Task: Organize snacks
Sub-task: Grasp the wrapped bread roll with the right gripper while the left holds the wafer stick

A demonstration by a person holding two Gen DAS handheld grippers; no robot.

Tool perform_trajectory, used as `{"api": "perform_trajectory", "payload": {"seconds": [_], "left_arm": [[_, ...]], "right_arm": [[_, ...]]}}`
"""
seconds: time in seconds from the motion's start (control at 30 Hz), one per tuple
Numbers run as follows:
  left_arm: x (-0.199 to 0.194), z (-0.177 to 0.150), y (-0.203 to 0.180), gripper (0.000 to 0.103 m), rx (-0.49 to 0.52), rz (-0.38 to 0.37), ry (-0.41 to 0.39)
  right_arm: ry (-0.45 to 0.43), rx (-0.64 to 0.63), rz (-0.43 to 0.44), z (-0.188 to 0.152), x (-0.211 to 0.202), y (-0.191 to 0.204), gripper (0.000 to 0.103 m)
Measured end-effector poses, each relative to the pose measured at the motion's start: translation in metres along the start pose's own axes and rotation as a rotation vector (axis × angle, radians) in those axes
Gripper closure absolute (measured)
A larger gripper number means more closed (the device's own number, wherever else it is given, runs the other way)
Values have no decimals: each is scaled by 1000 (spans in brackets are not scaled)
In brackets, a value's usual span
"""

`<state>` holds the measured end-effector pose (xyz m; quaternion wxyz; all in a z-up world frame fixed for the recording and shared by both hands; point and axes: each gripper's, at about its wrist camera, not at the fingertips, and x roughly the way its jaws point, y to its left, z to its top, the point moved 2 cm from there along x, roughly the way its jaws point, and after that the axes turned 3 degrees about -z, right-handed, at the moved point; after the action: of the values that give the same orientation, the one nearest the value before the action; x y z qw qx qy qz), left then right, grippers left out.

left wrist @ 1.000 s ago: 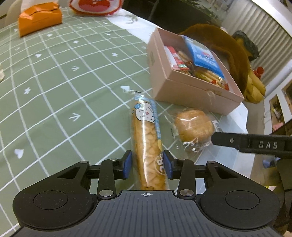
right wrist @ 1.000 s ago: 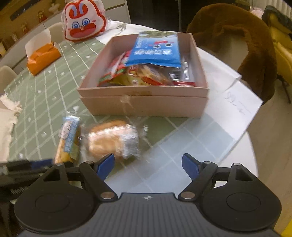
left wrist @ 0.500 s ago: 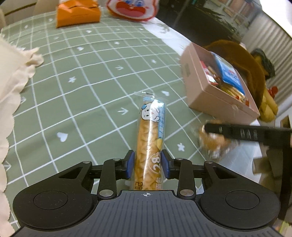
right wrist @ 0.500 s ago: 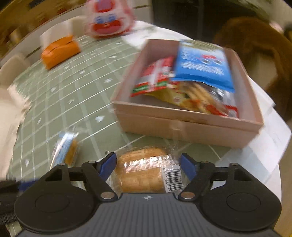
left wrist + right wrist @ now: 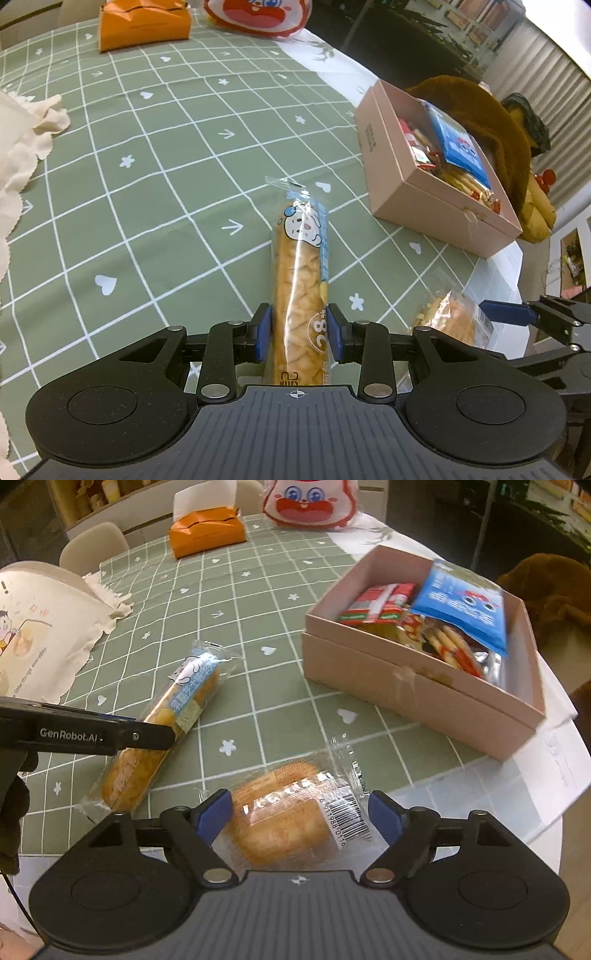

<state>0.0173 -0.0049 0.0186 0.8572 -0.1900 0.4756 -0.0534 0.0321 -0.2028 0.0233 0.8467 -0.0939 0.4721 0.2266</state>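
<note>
left wrist view first: two loose snacks sit on the worktop (image 5: 155, 192), which has a green cloth with a white grid and little hearts, stars and arrows. one is a long snack stick pack (image 5: 301, 280), a clear crinkly wrapper with a blue strip and a cartoon dog face. the left gripper (image 5: 298, 334) has its blue pads narrowed right onto the pack's near end, one on each side, so it's clamped on it, with the pack lying along the cloth pointing away.

the other loose one is a round bun in a clear wrapper (image 5: 291, 819) with a barcode label. from the right wrist, the right gripper (image 5: 297, 812) is spread wide around it; its jaws have just been opening, the bun sits between the pads, and i can see gaps on both sides, so nothing's squeezed.

one pink cardboard box (image 5: 406, 686), open on top and rectangular, stands further back on the right. inside i count one blue pouch, one red and green packet and some glossy packs of stick biscuits, though the pile's too jumbled to count.

further back there's one orange tissue pack (image 5: 205, 531), one red and white cartoon bag (image 5: 310, 502) and one cream cloth with a scalloped edge (image 5: 48, 627) on the left.
</note>
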Motion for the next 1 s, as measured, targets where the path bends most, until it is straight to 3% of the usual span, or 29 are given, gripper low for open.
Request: {"api": "perform_trajectory", "payload": {"seconds": [0.3, 0.53, 0.73, 0.9, 1.0], "left_arm": [[1, -1, -1, 66, 3, 1, 3], [2, -6, -7, 66, 7, -10, 15], [4, -8, -11, 66, 10, -16, 24], [5, -9, -11, 66, 9, -19, 25], [5, -9, -11, 66, 10, -20, 26]], "right_arm": [[-12, -54, 12, -10, -18, 5, 21], [37, -24, -52, -19, -12, -10, 21], [39, -28, -179, -26, -16, -29, 21], [48, 63, -80, -20, -26, -34, 21], [29, 49, -57, -12, -26, -24, 21]]}}
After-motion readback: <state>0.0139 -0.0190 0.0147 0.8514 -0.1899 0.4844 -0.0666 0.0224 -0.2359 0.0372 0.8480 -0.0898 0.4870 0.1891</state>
